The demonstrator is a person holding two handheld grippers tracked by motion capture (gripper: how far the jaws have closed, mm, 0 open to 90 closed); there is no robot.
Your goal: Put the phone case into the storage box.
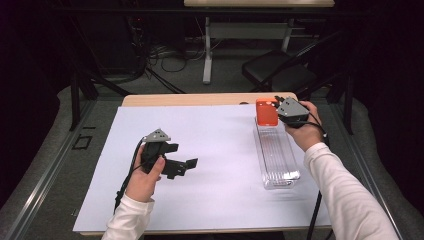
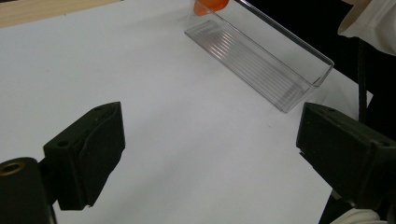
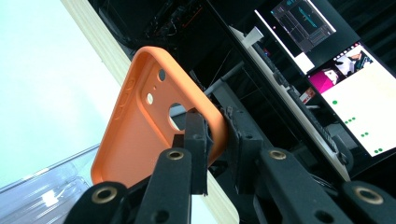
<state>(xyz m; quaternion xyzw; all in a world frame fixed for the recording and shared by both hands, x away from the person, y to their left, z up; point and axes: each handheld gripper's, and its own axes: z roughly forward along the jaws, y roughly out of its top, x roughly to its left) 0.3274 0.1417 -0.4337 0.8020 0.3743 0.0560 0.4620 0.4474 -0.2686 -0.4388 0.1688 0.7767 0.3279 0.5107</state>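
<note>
An orange phone case [image 1: 267, 111] [image 3: 140, 126] hangs upright over the far end of a clear plastic tray [image 1: 276, 156] [image 2: 261, 58]. My right gripper [image 1: 278, 106] [image 3: 215, 135] is shut on the case's edge, one jaw inside the shell and one outside. In the left gripper view the case [image 2: 211, 5] peeks in at the top, at the tray's far end. My left gripper [image 1: 182, 167] [image 2: 210, 154] hovers over the white sheet at the left, jaws wide open with nothing between them.
A white sheet [image 1: 210, 165] covers most of the wooden table [image 1: 200, 99]. Beyond the far edge stand a dark chair [image 1: 280, 70] and a desk leg [image 1: 207, 47] with cables on the floor. Monitors [image 3: 336, 56] show in the right gripper view.
</note>
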